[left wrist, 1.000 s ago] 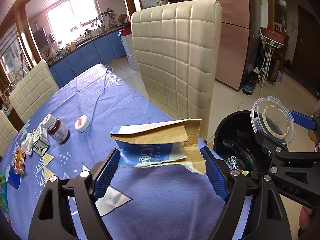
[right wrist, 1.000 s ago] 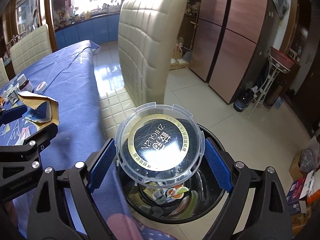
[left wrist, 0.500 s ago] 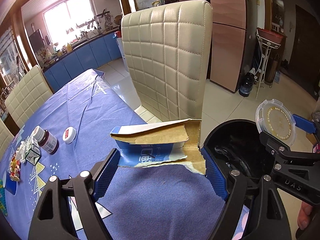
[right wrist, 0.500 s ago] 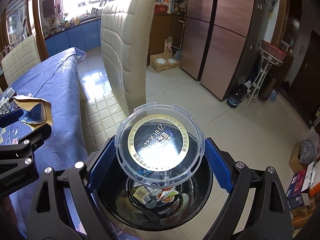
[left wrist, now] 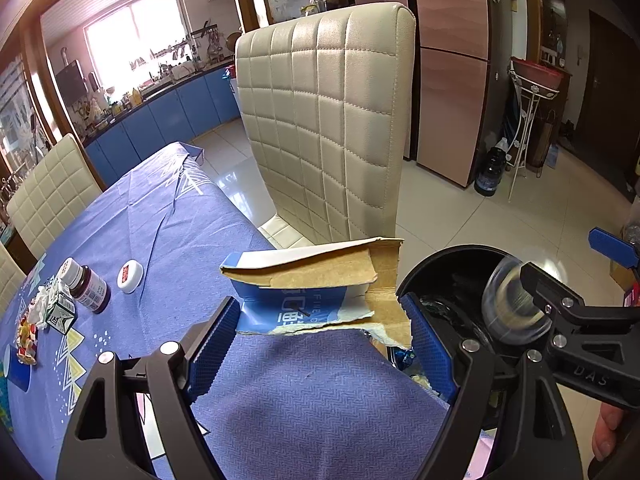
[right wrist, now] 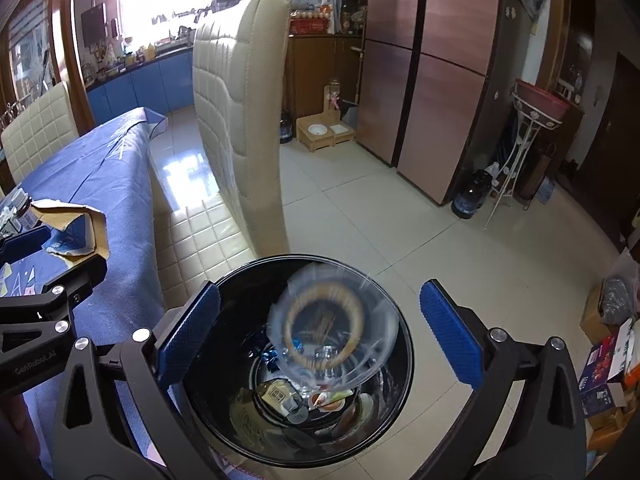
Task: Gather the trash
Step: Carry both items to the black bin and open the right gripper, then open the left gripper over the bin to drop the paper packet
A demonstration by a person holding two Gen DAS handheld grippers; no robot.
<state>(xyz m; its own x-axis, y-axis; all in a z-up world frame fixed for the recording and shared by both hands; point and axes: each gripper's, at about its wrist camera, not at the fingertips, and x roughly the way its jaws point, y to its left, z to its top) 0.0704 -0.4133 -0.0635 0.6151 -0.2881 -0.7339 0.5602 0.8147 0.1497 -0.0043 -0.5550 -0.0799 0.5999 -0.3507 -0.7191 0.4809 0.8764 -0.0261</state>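
- The right gripper hangs over the black trash bin, its jaws now spread wide with nothing between them; half a second ago they clamped the clear plastic lid by its rim.
- The lid, a blurred disc with a gold ring, is caught mid-fall just below and between the open jaws, inside the mouth of the bin and above the wrappers already at the bottom.
- From the left wrist view the same lid shows as a smear behind the right gripper's arm, over the bin.
- The left gripper holds a torn blue-and-white carton; its jaws are closed onto the two ends of the flattened cardboard, which sits between them and a little ahead, above the blue-clothed table, just left of the bin.
- Ahead of the left jaws and off to their left, a dark medicine bottle, a white cap and a heap of small wrappers lie on the cloth.
- A cream quilted chair stands beyond the carton.
- One piece of trash looks as good as binned; the carton appears next in line, and the table litter suggests the job is far from over.
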